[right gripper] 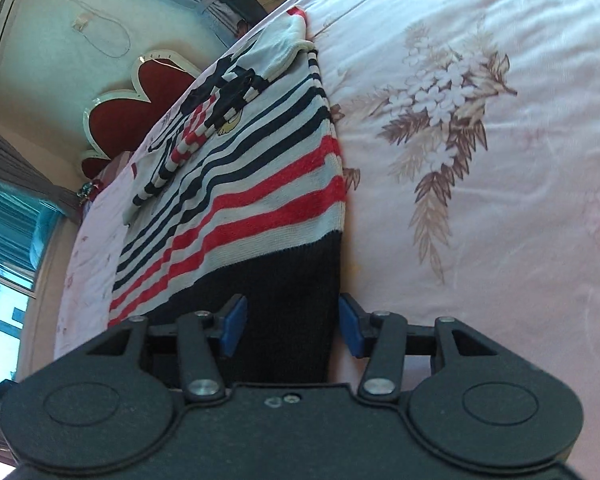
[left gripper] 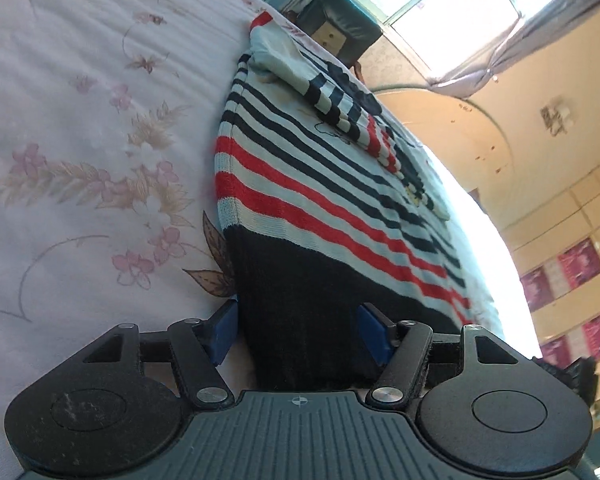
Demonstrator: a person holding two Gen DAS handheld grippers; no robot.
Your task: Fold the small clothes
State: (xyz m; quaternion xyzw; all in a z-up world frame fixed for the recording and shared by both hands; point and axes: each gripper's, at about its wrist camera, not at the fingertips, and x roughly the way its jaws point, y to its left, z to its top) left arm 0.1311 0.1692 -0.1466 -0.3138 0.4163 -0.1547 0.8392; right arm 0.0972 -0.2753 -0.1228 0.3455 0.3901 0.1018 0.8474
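Observation:
A small knitted sweater [left gripper: 320,184] with white, red and navy stripes and a dark navy hem lies flat on the bed, sleeves folded across its chest. It also shows in the right wrist view [right gripper: 252,184]. My left gripper [left gripper: 300,332] is open, its blue pads [left gripper: 222,334] either side of the hem's left corner. My right gripper [right gripper: 292,328] is open too, its blue pads [right gripper: 350,330] straddling the hem's right corner. The navy hem [right gripper: 292,292] reaches between both sets of fingers; neither has closed on it.
The bed has a pale pink floral sheet [left gripper: 80,140], also seen in the right wrist view [right gripper: 480,160]. A dark headboard [left gripper: 340,28] and curtained window [left gripper: 452,12] lie beyond. A red heart-shaped wall decoration [right gripper: 140,108] is on the far side.

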